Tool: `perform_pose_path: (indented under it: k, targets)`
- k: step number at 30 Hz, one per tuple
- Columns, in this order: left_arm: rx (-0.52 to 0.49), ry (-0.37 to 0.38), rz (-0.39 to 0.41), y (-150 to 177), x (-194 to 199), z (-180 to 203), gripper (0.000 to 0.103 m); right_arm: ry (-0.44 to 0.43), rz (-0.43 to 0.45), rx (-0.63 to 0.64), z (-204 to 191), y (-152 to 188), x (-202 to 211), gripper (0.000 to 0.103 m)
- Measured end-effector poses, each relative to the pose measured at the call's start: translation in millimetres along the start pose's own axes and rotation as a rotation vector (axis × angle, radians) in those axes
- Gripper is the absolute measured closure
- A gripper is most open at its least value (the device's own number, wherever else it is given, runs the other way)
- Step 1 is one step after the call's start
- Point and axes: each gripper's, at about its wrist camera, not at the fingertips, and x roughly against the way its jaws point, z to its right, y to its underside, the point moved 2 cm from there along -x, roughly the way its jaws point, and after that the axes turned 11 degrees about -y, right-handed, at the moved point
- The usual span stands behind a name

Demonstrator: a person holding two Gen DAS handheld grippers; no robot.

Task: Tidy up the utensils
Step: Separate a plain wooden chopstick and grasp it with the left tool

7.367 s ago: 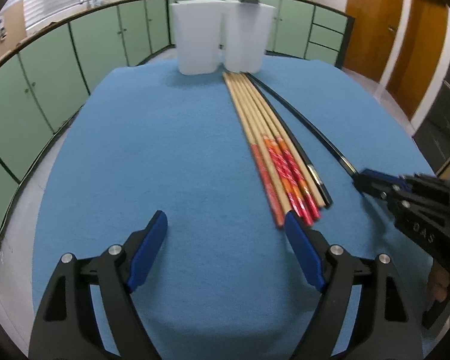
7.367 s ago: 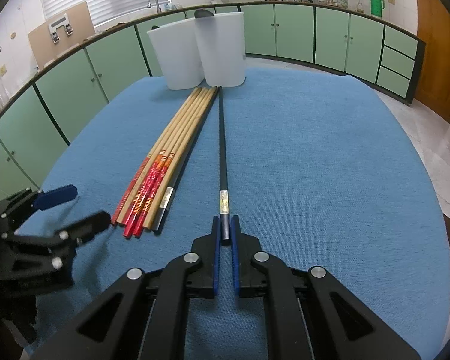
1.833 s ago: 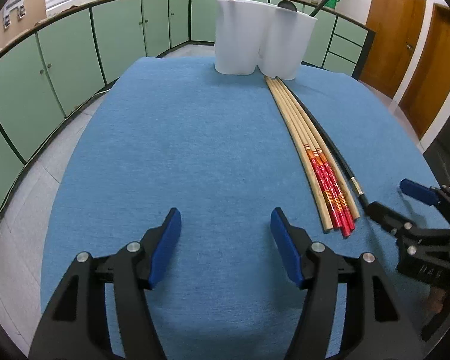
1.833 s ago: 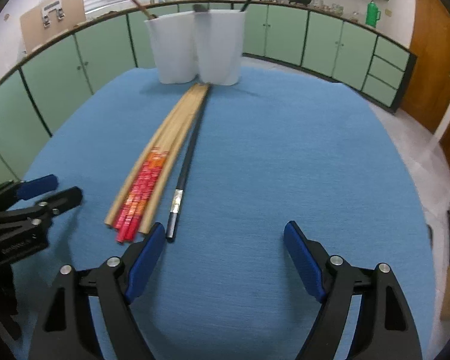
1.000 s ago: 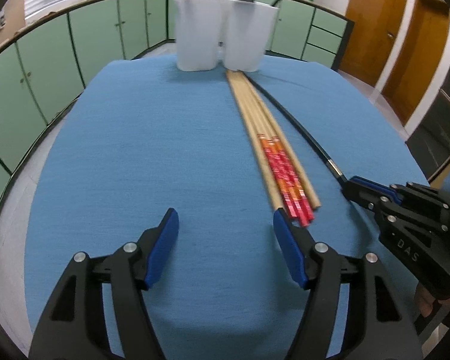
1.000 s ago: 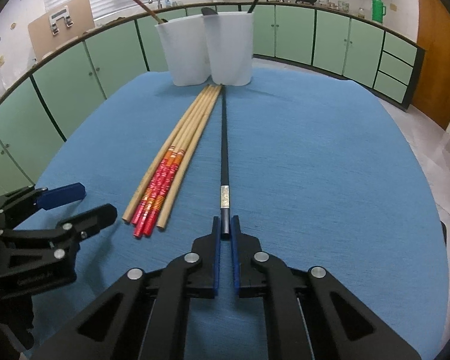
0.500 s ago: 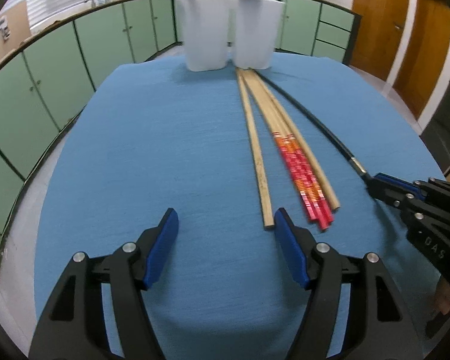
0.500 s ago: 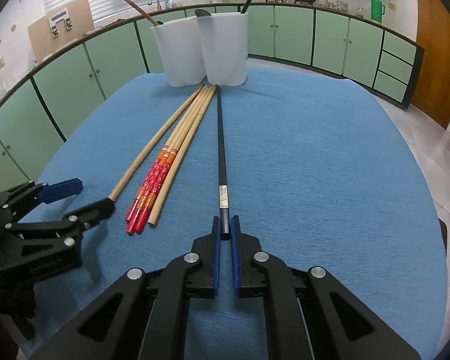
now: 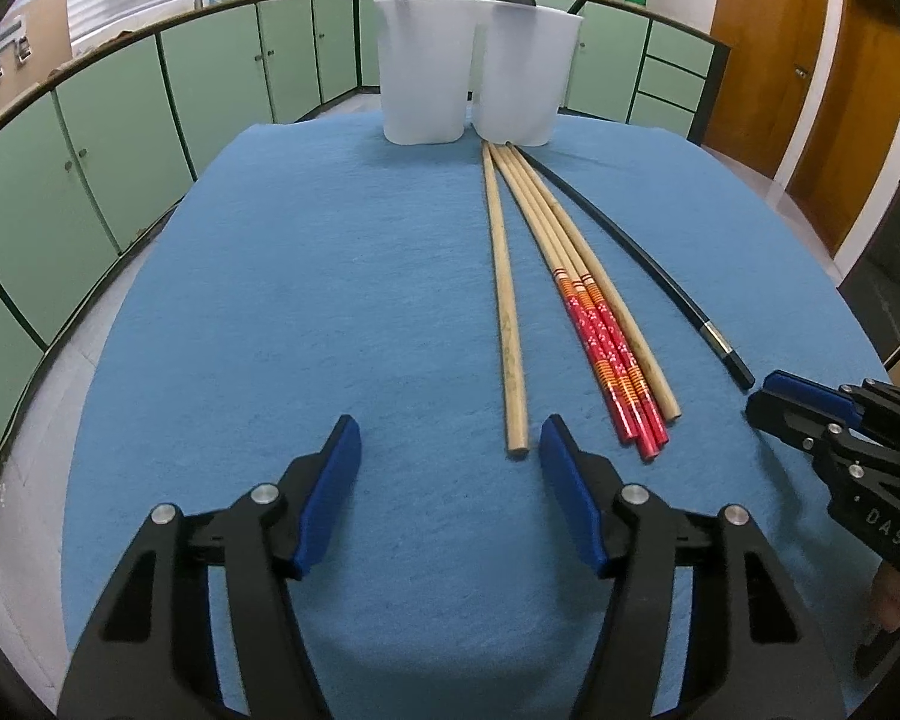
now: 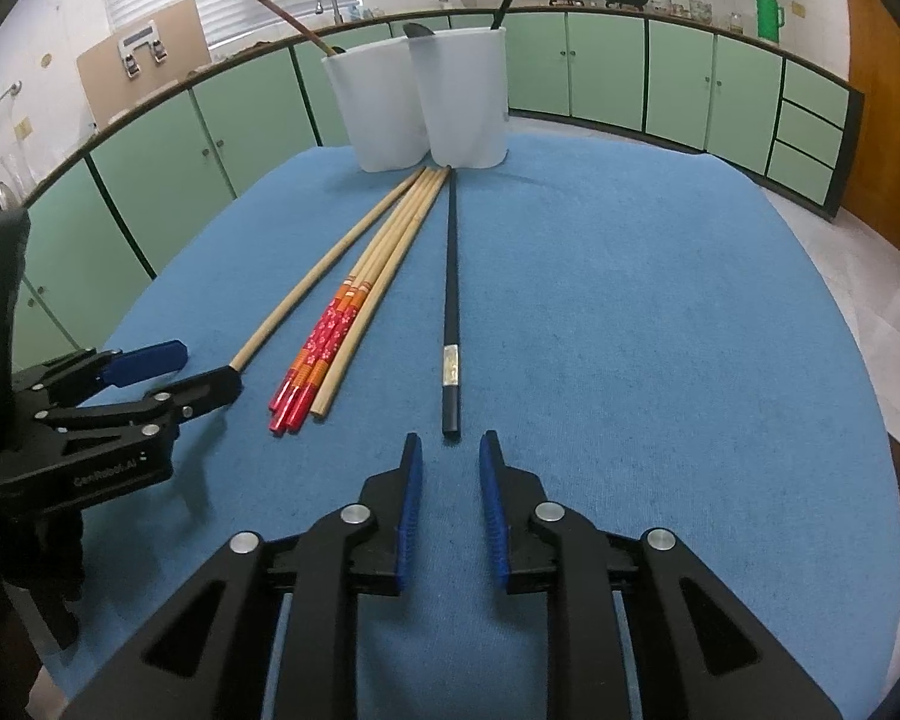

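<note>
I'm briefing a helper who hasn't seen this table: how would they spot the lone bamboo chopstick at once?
Start at the two white holders at the far end of the blue table. A fan of chopsticks runs from them toward the camera. The lone bamboo chopstick lies apart on the fan's left edge: plain and unpainted, unlike the red-patterned ones and the black chopstick.

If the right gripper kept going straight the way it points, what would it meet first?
Most likely the near end of the black chopstick, lying just ahead of the open right gripper and in line with its gap.
</note>
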Motion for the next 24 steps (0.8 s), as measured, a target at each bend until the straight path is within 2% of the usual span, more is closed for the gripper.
perform_pose_path:
  k: [6,8,9,13,20,24]
  targets:
    - [-0.010,0.005,0.008,-1.5,0.2,7.6,0.060,0.020,-0.003,0.009,-0.5,-9.8,-10.8,0.085]
    - [-0.013,0.017,0.011,-1.7,0.2,11.7,0.067,0.031,-0.007,0.019,-2.1,-9.6,-12.0,0.091]
    - [-0.018,0.016,0.012,-1.6,0.7,13.7,0.072,0.034,-0.009,0.022,-2.4,-9.4,-12.2,0.096]
    - [-0.031,0.031,0.015,-1.4,2.1,20.7,0.096,0.035,-0.008,0.022,-1.2,-9.4,-11.7,0.096]
    - [-0.012,0.028,0.012,-2.4,8.5,16.7,0.097,0.034,0.006,0.019,-3.1,-10.1,-1.9,0.097]
    - [-0.019,0.014,0.058,-8.9,29.4,6.6,0.097,0.028,0.039,0.025,-5.5,-17.9,15.2,0.097]
